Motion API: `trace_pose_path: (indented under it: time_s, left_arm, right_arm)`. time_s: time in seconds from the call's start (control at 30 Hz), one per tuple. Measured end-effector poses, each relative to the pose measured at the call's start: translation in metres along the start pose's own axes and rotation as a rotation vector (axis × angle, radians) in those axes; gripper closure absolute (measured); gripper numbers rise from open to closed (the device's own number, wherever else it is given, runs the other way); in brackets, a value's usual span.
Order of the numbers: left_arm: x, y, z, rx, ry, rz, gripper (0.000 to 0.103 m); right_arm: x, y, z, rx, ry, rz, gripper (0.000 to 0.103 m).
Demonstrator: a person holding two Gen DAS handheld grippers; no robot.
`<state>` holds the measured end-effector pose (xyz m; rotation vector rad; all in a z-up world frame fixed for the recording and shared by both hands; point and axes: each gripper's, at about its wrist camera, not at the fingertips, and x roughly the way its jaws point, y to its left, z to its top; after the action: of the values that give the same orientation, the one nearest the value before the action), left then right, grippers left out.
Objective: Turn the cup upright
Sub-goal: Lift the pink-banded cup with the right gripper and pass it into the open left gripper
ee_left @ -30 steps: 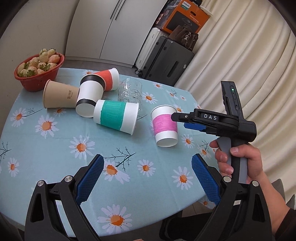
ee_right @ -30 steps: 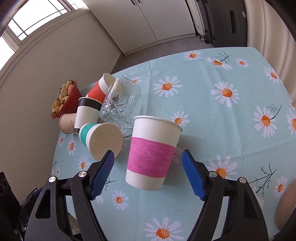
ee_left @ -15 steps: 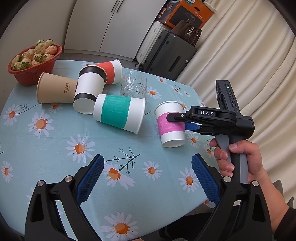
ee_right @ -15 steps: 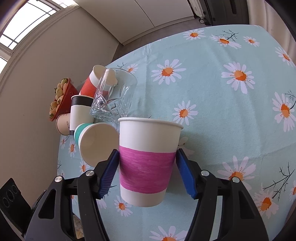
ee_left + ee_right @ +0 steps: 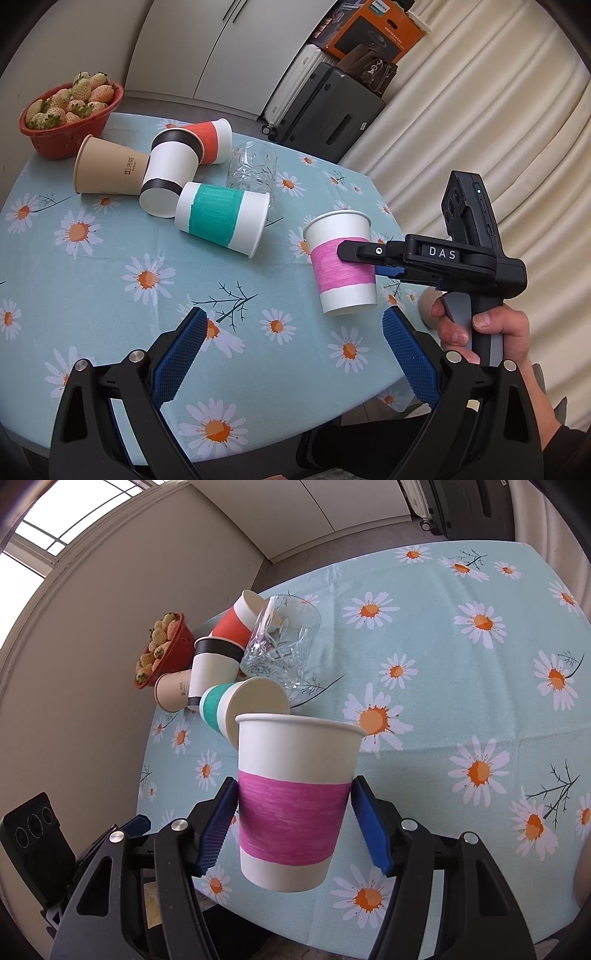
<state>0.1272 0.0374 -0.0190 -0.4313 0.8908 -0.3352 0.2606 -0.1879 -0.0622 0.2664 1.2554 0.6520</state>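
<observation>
Right tongs (image 5: pixel 293 825) clamp the upright pink-banded cup (image 5: pixel 295 805) by its sides; left tongs (image 5: pixel 291 354) gape wide, holding nothing.

The right gripper (image 5: pixel 293 823) has closed on the pink cup (image 5: pixel 293 801), lifting it off the table (image 5: pixel 461 686)

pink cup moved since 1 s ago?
Yes. The pink cup, clamped by the right gripper, has shifted toward the table's near edge, farther from the lying green cup, and appears lifted.
</observation>
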Motion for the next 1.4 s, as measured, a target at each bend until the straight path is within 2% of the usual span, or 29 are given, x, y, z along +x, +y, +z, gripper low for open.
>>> trace_pose_path:
  time_s: [0.43,0.77,1.07,1.4]
  left_arm:
    - [-0.009,-0.005,-0.014,-0.043,0.047,-0.050,0.010]
    - [0.000,-0.009,-0.022,-0.054,0.093,-0.054,0.010]
    - [0.009,-0.015,-0.021,-0.049,0.119,-0.050,0.010]
    - [0.028,-0.026,-0.018,-0.044,0.158,-0.035,0.010]
  right_arm:
    - [0.015,0.000,-0.052,0.006,0.097,0.015,0.040]
    - [0.023,0.000,-0.063,0.004,0.133,0.025,0.038]
    - [0.011,-0.009,-0.063,0.028,0.115,0.063,0.035]
    - [-0.024,-0.030,-0.060,0.056,0.054,0.070,0.035]
